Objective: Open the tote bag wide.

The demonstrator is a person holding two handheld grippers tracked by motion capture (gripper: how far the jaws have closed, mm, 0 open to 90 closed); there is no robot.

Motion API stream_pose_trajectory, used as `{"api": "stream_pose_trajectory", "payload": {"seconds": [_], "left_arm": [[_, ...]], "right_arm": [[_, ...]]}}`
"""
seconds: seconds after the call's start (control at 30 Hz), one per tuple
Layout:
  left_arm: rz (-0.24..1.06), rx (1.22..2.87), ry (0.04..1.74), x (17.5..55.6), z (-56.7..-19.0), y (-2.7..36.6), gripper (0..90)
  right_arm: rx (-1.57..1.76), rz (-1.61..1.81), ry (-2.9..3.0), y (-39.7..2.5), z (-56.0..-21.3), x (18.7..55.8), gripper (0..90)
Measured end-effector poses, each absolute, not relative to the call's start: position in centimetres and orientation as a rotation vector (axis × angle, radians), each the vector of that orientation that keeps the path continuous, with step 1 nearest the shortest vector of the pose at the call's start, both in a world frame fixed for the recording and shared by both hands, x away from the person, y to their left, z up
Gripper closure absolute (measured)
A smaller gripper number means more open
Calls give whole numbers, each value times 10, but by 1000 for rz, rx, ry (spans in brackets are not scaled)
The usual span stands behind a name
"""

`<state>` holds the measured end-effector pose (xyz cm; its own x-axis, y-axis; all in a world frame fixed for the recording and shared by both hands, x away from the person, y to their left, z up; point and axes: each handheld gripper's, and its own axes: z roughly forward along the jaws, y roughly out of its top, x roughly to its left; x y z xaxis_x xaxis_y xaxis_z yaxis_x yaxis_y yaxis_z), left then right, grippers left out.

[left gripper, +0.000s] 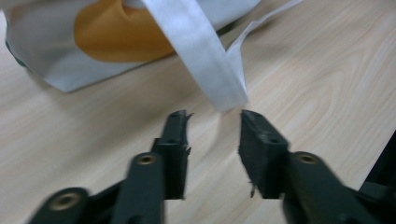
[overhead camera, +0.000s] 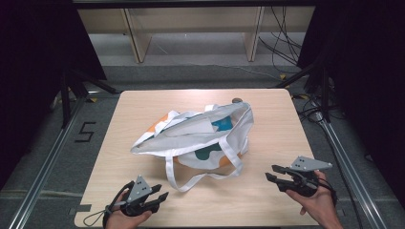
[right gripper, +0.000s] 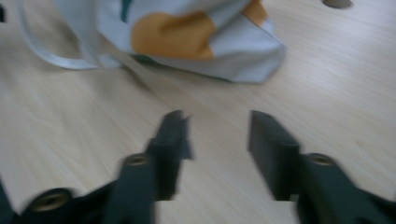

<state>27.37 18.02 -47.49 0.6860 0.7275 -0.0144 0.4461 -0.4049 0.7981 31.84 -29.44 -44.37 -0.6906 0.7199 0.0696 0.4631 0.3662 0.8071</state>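
A white tote bag (overhead camera: 200, 138) with orange and teal patches lies on its side in the middle of the wooden table (overhead camera: 277, 124), mouth open toward the far right. One white strap (overhead camera: 191, 179) loops out toward the near edge. My left gripper (overhead camera: 160, 192) is open near the front left, its jaws just short of that strap (left gripper: 205, 60). My right gripper (overhead camera: 271, 172) is open at the front right, a short way from the bag's side (right gripper: 196, 37). Nothing is between either pair of jaws.
A small round dark object (overhead camera: 237, 100) sits at the table's far edge behind the bag. Black stands (overhead camera: 67, 90) and cables (overhead camera: 286, 47) flank the table on the floor. A wooden shelf frame (overhead camera: 191, 28) stands beyond.
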Motion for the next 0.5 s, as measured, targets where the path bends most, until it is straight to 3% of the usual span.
{"api": "stream_pose_trajectory", "payload": {"seconds": [0.03,0.07,0.13,0.23,0.5], "left_arm": [[430,2064,900,274,-475,180,732],[428,2075,887,277,-471,181,732],[427,2052,866,283,-461,180,835],[429,2051,841,290,-450,179,884],[426,2089,813,323,-406,183,890]], "right_arm": [[1046,1234,2336,-294,-444,318,635],[1038,1242,2338,-291,-438,321,691],[953,1292,2379,-280,-415,329,823],[878,1309,2423,-268,-389,337,879],[645,1303,2434,-231,-327,358,900]]}}
